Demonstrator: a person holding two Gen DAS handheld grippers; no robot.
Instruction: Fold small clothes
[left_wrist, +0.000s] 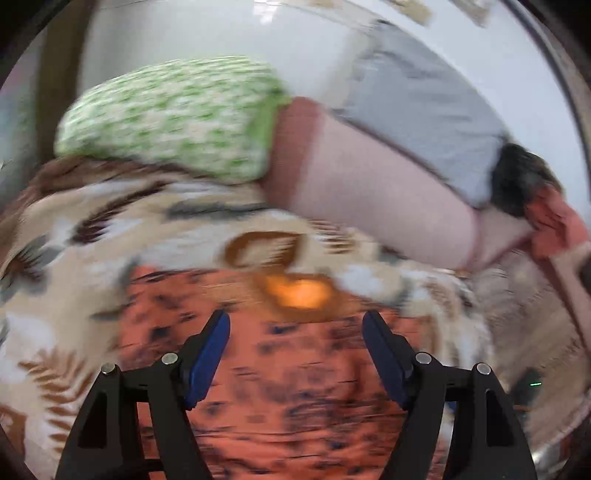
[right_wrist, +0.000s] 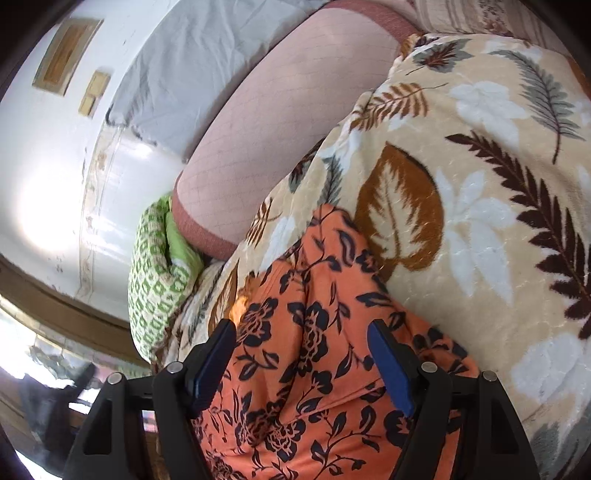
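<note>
Bedding filled both views: a cream fleece blanket (right_wrist: 480, 192) printed with brown and grey leaves covered the bed, and on it lay the orange floral garment (right_wrist: 314, 332), the small piece of clothing to be folded. It sat on the near part of the blanket, running from right under both cameras away toward the pillows.

Nearest, the right gripper (right_wrist: 302, 363) hung over the garment with its jaws wide; cloth showed between the blue pads but neither pad pressed on it. A raised ridge ran up the middle of the fabric there, so the piece was not lying flat. The left gripper (left_wrist: 296, 356) also stood with jaws wide and nothing held, above the same orange cloth; that view was heavily smeared, so the fabric's edges could not be made out in it.

Beyond the garment lay a pink quilted pillow (right_wrist: 280, 125) with a darker border, a green-and-white patterned cushion (left_wrist: 173, 118) beside it, then a grey pillow (left_wrist: 417, 96) against the white wall (right_wrist: 48, 155).

The likely trouble from here was the grasp. Closing on that middle ridge instead of a hem would bunch the cloth and give a crooked fold. The plush blanket sat directly beneath, so a low pinch could catch its pile along with the garment.
</note>
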